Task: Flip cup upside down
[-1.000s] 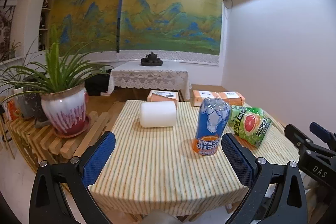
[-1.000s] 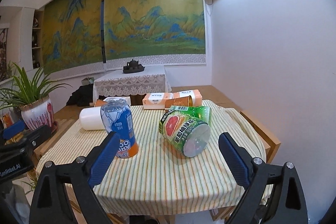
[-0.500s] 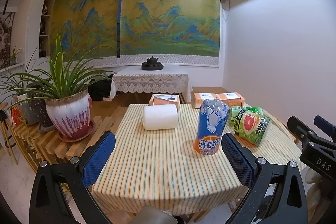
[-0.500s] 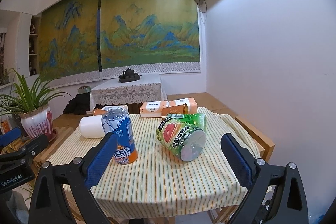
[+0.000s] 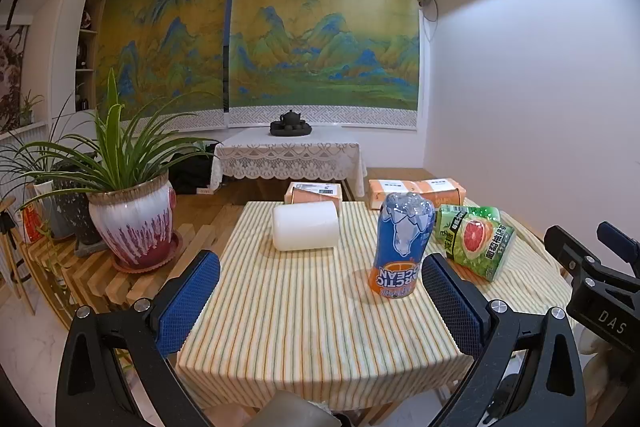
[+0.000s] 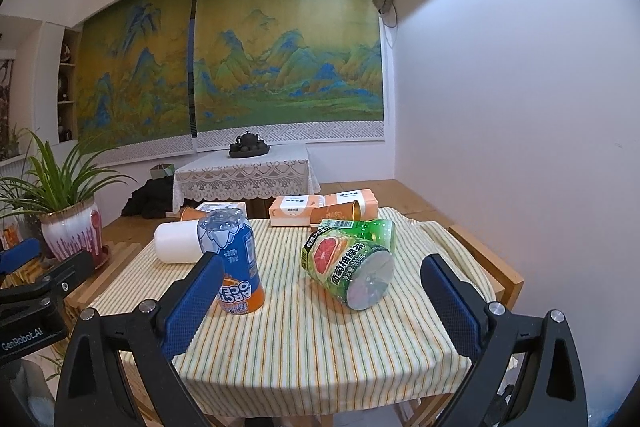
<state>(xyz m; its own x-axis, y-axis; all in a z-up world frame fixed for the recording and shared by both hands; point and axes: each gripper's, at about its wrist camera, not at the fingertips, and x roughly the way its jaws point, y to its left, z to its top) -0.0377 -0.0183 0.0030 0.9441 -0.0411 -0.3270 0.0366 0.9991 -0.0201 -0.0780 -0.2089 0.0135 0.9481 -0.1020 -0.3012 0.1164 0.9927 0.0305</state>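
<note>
A blue and orange "Arctic Ocean" cup (image 5: 401, 245) stands upside down on the striped tablecloth (image 5: 304, 323); it also shows in the right wrist view (image 6: 234, 261). A green grapefruit-print cup (image 5: 474, 242) lies on its side to its right, also seen in the right wrist view (image 6: 352, 263). A white cup (image 5: 306, 231) lies on its side at the back left, also in the right wrist view (image 6: 176, 242). My left gripper (image 5: 320, 303) is open and empty, short of the table's front edge. My right gripper (image 6: 322, 301) is open and empty, in front of the green cup.
A potted plant (image 5: 128, 215) stands on a wooden slat bench left of the table. Orange boxes (image 5: 416, 189) lie behind the table. A lace-covered table with a teapot (image 5: 290, 121) stands at the back wall. The white wall is close on the right.
Both grippers have pulled back and risen a little from the table; the cups look smaller and lower in view. The cups have not moved. Both grippers stay open.
</note>
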